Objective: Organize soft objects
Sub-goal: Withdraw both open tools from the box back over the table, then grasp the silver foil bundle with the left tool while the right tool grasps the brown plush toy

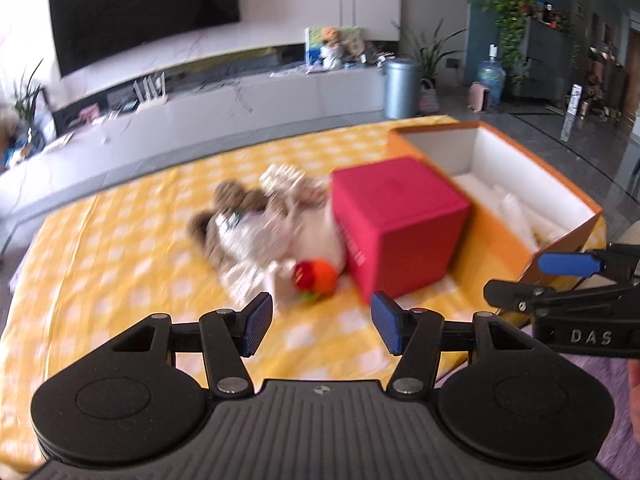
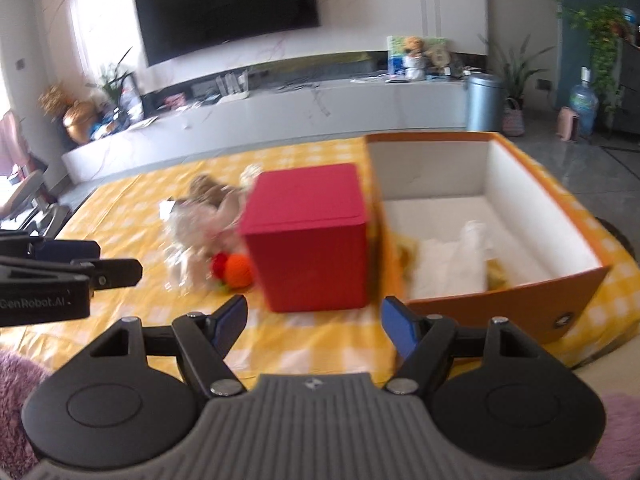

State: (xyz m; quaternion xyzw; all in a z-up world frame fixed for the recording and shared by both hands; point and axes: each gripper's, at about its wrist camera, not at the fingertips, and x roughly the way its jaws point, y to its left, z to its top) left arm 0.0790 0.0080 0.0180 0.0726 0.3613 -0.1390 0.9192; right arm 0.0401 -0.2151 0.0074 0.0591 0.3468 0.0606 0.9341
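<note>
Both jaws apart, empty — left gripper (image 1: 322, 326) and right gripper (image 2: 314, 326) hang short of plush pile (image 1: 256, 224); orange box (image 2: 532, 292) open beside red box (image 2: 308, 236), likely to receive toys.

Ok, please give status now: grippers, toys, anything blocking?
Left gripper, right gripper open, empty. Plush toys piled on cloth. Red box stands between toys and orange box.

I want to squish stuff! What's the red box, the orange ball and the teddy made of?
Red box: probably stiff matte card, with sharp flat sides. Orange ball: looks soft, maybe yarn; too blurred to be sure. Teddy: brown plush, fuzzy outline.
</note>
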